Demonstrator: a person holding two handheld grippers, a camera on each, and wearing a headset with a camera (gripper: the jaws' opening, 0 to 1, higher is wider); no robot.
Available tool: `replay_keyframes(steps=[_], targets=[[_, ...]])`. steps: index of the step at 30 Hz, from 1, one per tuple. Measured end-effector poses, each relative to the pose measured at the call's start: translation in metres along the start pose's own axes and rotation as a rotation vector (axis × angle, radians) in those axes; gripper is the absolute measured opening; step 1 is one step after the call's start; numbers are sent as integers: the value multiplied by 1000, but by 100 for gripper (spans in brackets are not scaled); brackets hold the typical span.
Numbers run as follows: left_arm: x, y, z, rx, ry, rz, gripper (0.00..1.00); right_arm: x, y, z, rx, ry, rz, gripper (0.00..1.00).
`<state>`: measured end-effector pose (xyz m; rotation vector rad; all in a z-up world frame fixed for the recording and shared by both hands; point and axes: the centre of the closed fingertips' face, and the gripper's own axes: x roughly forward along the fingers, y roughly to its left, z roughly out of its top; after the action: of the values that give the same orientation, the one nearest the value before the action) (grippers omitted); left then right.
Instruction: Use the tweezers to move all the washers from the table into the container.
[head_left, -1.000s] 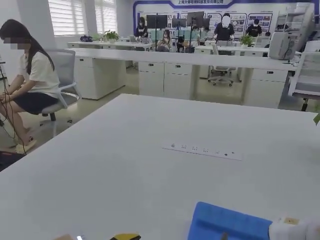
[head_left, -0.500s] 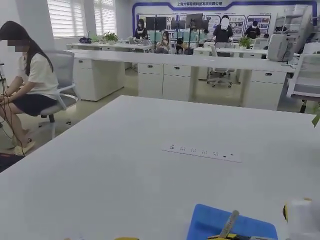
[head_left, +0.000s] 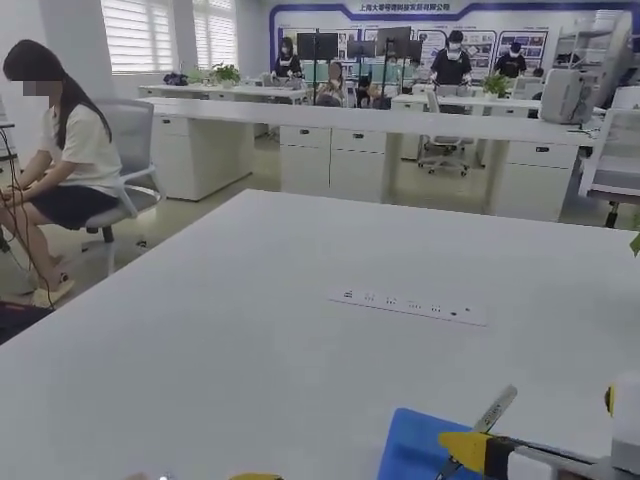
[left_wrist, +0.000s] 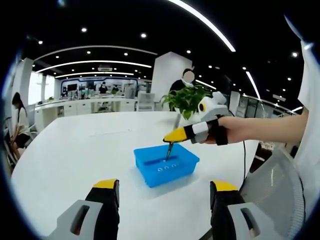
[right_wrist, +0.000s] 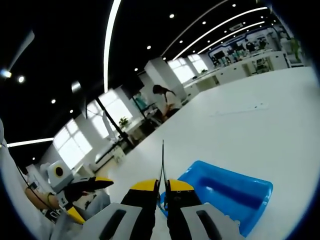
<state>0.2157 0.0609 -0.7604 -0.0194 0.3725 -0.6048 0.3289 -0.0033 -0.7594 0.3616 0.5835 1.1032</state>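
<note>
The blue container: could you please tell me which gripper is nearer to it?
Right. The right gripper hangs just above the blue container, its tweezers pointing down into it; the left gripper, open, sits back from it across bare table.

A broad white worktop (head_left: 230, 340) carries a shallow blue rectangular plastic container (left_wrist: 155, 175) near its front edge. A long white socket strip (head_left: 408, 306) sits flush in the surface farther back, well apart from the container.

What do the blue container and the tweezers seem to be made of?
The blue container looks like plastic: uniform colour, smooth, slightly glossy moulded walls. The tweezers look like metal: thin, grey, dull shine, though too small to be sure.
</note>
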Motion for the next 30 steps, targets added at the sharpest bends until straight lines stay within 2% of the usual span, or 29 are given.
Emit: replay_keyframes(steps=[6,11,13,18,21,25,30], targets=[[1,0,-1,-2,6,-2,75,10,-11,0,12,2,-39,3],[1,1,-1,-1,6,-1,75,20,-27,-11,9,38,-62,3],[2,-4,-2,12,16,-20,74,23,-39,-17,6,61,-82,3],[5,-14,-8,66,51,-52,74,30,-49,-22,-8,80,-99,3],[4,-11,-8,72,52,-41,73,34,-54,-21,-20,82,-110,3],[2,-4,-5,38,34,-21,73,39,-58,-23,-35,91,-111,3],[3,-4,-7,38,42,-17,73,44,-59,-24,-47,97,-109,3]])
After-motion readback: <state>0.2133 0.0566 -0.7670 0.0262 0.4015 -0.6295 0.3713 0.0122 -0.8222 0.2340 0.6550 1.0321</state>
